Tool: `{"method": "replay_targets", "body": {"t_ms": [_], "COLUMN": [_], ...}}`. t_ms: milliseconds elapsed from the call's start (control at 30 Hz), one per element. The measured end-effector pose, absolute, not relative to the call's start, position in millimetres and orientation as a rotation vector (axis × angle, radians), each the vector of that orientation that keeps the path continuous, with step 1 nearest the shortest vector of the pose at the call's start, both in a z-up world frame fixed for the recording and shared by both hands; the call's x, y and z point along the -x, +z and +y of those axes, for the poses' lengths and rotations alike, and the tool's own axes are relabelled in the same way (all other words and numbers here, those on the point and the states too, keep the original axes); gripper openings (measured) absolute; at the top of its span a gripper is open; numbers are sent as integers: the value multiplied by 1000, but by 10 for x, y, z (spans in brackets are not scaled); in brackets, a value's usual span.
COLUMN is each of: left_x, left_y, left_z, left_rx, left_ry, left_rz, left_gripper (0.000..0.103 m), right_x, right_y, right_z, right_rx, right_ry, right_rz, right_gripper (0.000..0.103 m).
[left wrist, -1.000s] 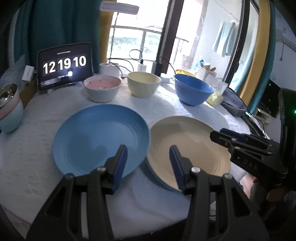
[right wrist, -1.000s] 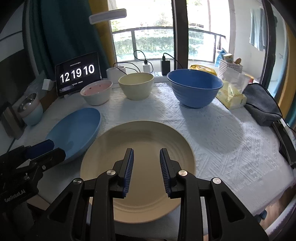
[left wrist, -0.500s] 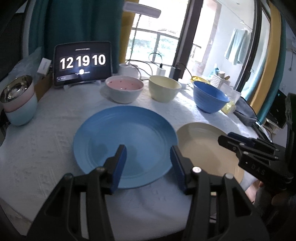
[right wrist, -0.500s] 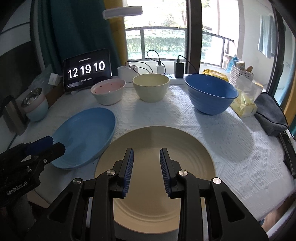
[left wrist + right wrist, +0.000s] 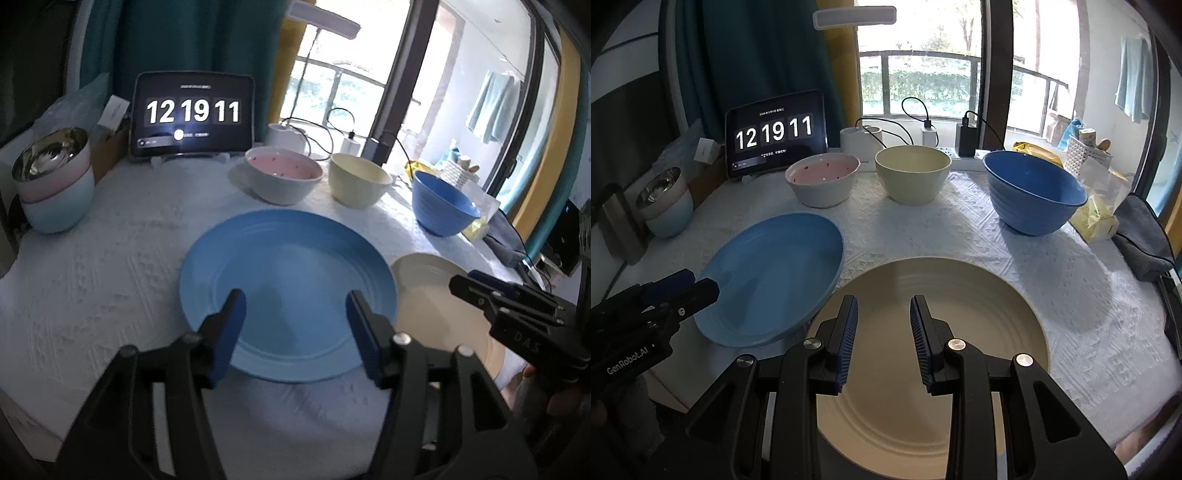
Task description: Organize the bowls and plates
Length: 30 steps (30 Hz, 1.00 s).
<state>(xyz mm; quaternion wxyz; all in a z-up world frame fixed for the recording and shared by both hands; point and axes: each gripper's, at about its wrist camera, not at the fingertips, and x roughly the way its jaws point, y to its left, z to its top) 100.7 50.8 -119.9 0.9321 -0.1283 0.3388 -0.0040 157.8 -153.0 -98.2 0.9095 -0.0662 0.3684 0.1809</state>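
Blue plate lies flat on the counter, left of the cream plate; both look stiff, smooth, slippery: take each by its near rim. Left hand-held gripper is opening, empty; right hand-held gripper is opening slightly, empty.

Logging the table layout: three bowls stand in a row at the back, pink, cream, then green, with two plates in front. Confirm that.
One mistake: the third bowl is blue, not green, as the right wrist view shows. The pink bowl, the cream bowl and the two plates, blue plate and cream plate, are as stated.
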Motion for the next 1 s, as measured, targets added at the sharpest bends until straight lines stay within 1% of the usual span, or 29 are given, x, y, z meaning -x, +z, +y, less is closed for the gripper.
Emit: {"method": "replay_targets", "body": {"t_ms": [33, 100, 400, 1000], "left_x": [-1014, -1025, -1096, -1250], "left_y": [-1208, -1225, -1300, -1551], "left_z": [538, 578, 807, 1145], "left_rx": [269, 274, 292, 334], "left_ry": [-3, 9, 69, 129], "left_rz": [694, 695, 699, 761], "left_gripper": [62, 63, 64, 64], "right_x": [-1588, -1614, -1710, -1894], "right_y": [-982, -984, -1021, -1150], "right_z": [-1526, -1509, -1412, -1097], "right_rx": [135, 129, 120, 144], "right_ry": [372, 373, 379, 409], "right_rz": [759, 759, 767, 804], "right_gripper": [36, 38, 39, 39]}}
